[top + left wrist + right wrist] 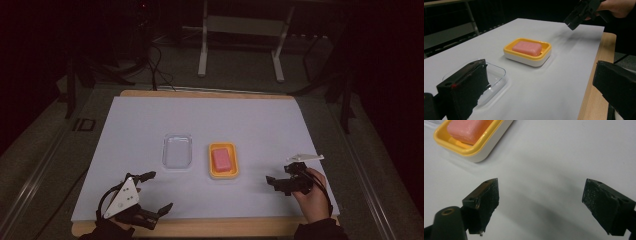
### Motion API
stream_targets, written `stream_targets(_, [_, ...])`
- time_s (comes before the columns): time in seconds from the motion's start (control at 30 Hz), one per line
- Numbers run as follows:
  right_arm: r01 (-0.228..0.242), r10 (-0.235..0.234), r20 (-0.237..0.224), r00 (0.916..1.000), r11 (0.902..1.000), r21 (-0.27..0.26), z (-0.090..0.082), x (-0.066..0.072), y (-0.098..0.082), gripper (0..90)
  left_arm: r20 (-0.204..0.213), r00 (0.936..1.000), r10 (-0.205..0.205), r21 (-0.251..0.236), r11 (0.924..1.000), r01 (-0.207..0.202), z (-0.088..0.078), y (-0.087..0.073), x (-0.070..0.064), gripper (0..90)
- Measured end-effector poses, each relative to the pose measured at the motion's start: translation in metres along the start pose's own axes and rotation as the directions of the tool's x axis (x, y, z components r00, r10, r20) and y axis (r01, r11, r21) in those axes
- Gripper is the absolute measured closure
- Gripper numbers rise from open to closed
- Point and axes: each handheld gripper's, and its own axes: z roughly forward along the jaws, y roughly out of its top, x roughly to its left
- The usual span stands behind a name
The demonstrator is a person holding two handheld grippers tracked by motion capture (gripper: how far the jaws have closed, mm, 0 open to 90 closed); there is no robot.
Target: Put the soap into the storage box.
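Dark room, white sheet on the surface [150, 120]. My right tool [281, 181] is spread wide, nothing between the jaws; left tool [152, 192] likewise agape and empty. Pink soap bar [467, 130] sits in the yellow dish [477, 151], ahead and left of my right tool. Probably stiff, light, slick; I'd pinch its long sides. Clear tray [177, 151] beyond the left tool.

Background stuff from my seat: wooden table [210, 93] with a big white sheet [150, 120] covering nearly all of it, the wood just peeking out along the far edge and the near one. Past the table there's a grey metal stand [202, 50] on two legs. Black cables [157, 65] trail over the grey floor [45, 145] just left of it. Pretty dark back there.
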Motion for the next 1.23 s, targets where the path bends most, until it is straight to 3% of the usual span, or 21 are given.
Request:
stream_targets(0.3, [-0.012, 0.012, 0.000, 0.9999, 0.9998, -0.012, 0.001, -0.001, -0.001, 14.6, 0.007, 1.0000, 0.001, 0.007, 1.0000, -0.001, 0.002, 0.000, 0.000, 0.6])
stream_targets(0.63, [-0.026, 0.026, 0.030, 0.9992, 0.9997, -0.001, 0.006, -0.004, -0.002, 16.0, 0.010, 0.9999, -0.002, 0.005, 1.0000, 0.002, 0.001, 0.000, 0.000, 0.6])
stream_targets(1.23, [-0.031, 0.030, 0.033, 0.9990, 0.9992, 0.027, 0.009, -0.005, -0.004, 16.0, 0.009, 1.0000, 0.000, 0.005, 1.0000, 0.000, 0.002, 0.000, 0.000, 0.6])
